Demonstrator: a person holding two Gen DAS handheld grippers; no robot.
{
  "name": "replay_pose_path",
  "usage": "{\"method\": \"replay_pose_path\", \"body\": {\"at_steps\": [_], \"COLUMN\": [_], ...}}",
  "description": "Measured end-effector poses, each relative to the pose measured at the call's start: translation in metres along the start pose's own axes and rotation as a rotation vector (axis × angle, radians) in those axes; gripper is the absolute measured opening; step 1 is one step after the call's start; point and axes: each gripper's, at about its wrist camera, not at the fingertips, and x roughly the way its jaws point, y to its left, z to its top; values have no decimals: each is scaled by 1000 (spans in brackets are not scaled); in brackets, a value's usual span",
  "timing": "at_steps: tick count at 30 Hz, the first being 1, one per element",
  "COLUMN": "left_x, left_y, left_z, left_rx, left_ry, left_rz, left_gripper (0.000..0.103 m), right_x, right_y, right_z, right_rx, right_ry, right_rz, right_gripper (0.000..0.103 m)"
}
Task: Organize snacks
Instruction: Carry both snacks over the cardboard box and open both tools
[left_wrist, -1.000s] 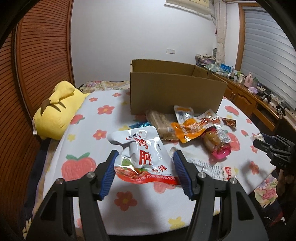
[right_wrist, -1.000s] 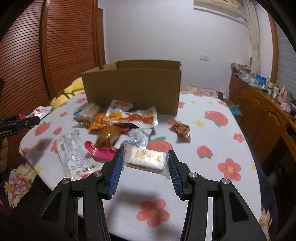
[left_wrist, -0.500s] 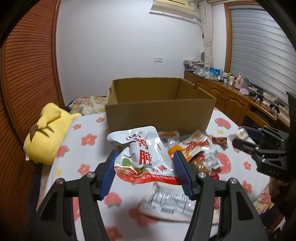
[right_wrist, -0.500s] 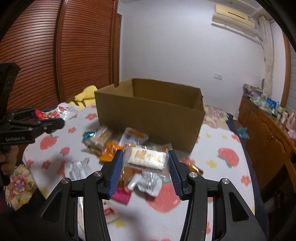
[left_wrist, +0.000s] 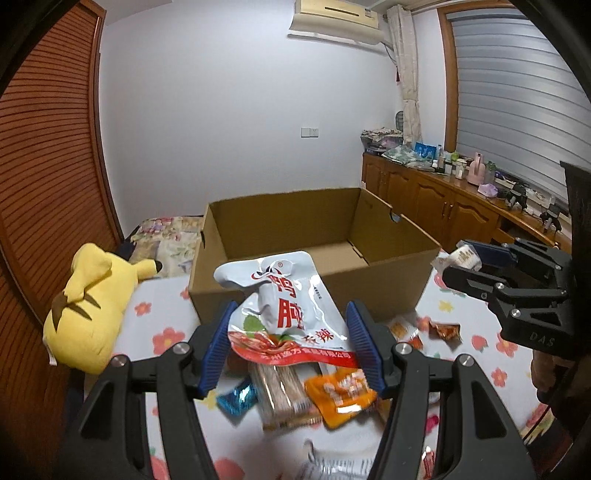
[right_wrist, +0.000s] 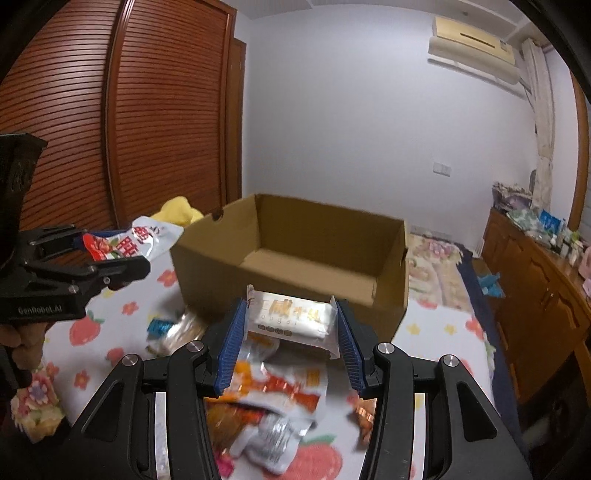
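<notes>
My left gripper (left_wrist: 291, 347) is shut on a white and red snack pouch (left_wrist: 288, 306) and holds it in the air in front of the open cardboard box (left_wrist: 314, 236). My right gripper (right_wrist: 291, 343) is shut on a white nougat packet (right_wrist: 291, 317), also in the air before the box (right_wrist: 295, 258). The box looks empty inside. Each gripper shows in the other's view: the right gripper (left_wrist: 469, 262) at the right, the left gripper (right_wrist: 114, 254) at the left.
Several loose snack packets (left_wrist: 314, 391) lie on the flowered tablecloth (left_wrist: 162, 332) below the grippers, also in the right wrist view (right_wrist: 273, 398). A yellow plush toy (left_wrist: 88, 306) lies left of the box. A wooden cabinet (left_wrist: 443, 199) runs along the right wall.
Both grippers have risen off the table with their packets and moved toward the box, which now shows its open inside.
</notes>
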Motion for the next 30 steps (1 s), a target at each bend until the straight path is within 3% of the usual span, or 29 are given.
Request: {"method": "replay_pose_path", "body": {"at_steps": [8, 18, 30], "left_x": [44, 93, 110], "left_y": [6, 11, 14], "left_z": [28, 43, 45], "left_rx": [-10, -9, -14], "left_ry": [28, 77, 80], "left_rz": [-14, -16, -2], "left_gripper": [61, 61, 62], "right_x": [39, 82, 101], "right_y": [-22, -43, -55], "right_z": [24, 28, 28], "right_rx": [-3, 22, 45], "right_ry": [21, 106, 153], "right_rz": [11, 28, 21], "right_gripper": [49, 50, 57]}}
